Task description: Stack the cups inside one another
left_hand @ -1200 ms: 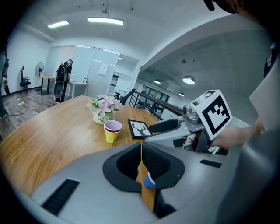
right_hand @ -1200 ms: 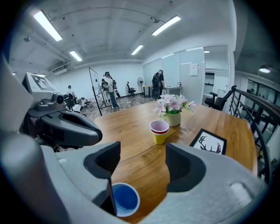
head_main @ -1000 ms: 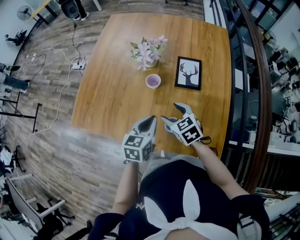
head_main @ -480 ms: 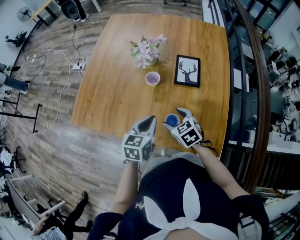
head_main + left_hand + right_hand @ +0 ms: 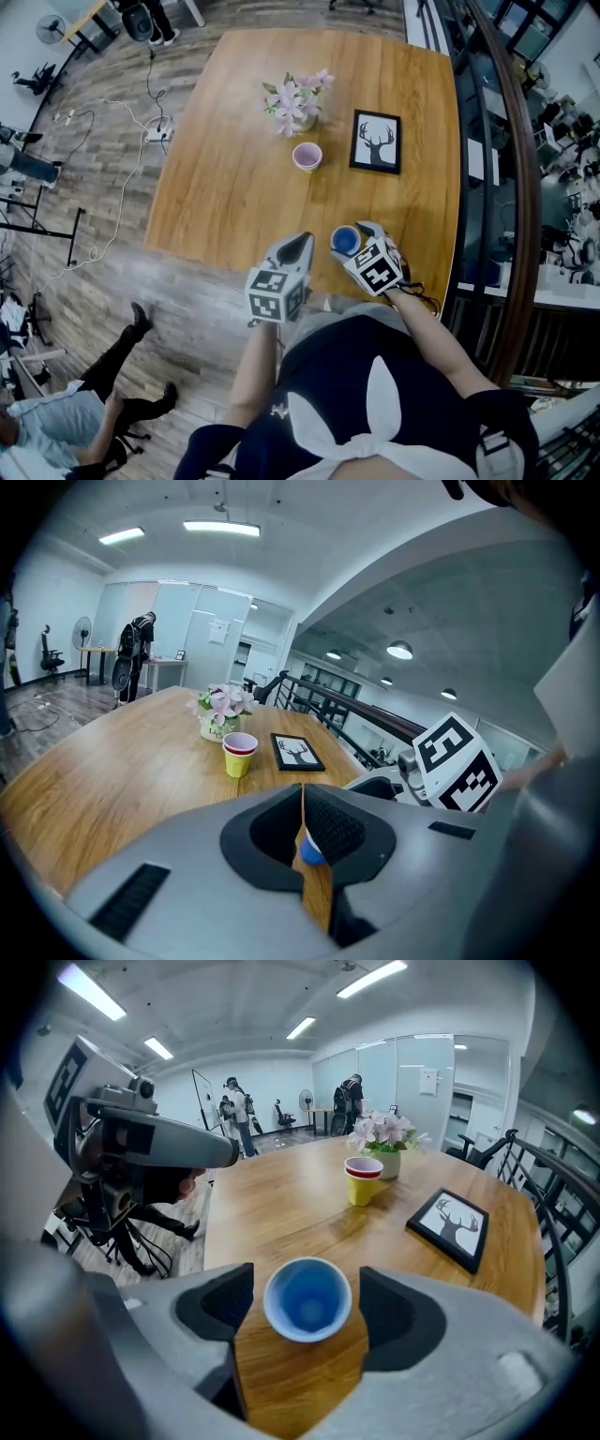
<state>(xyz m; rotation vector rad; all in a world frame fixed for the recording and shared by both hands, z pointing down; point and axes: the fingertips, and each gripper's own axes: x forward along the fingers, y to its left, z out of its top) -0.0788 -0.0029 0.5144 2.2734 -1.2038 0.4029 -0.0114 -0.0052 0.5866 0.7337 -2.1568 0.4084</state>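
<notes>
Right gripper [image 5: 356, 240] jaws have just been opening and are wide either side of the upright blue cup [image 5: 307, 1299], not touching it, nearside of deer picture [image 5: 377, 142]; left gripper [image 5: 302, 797] closed, empty; off-centre squeeze could tip or crush the cup.

This is an office, with glass partition walls [image 5: 202, 635], ceiling strip lights [image 5: 221, 527] and a swivel chair [image 5: 49, 653] beyond the wooden bench [image 5: 234, 187].

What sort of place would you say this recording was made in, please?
Most likely an open-plan office or lab: ceiling strip lights, glass partitions, a standing fan and a large wooden table.
</notes>
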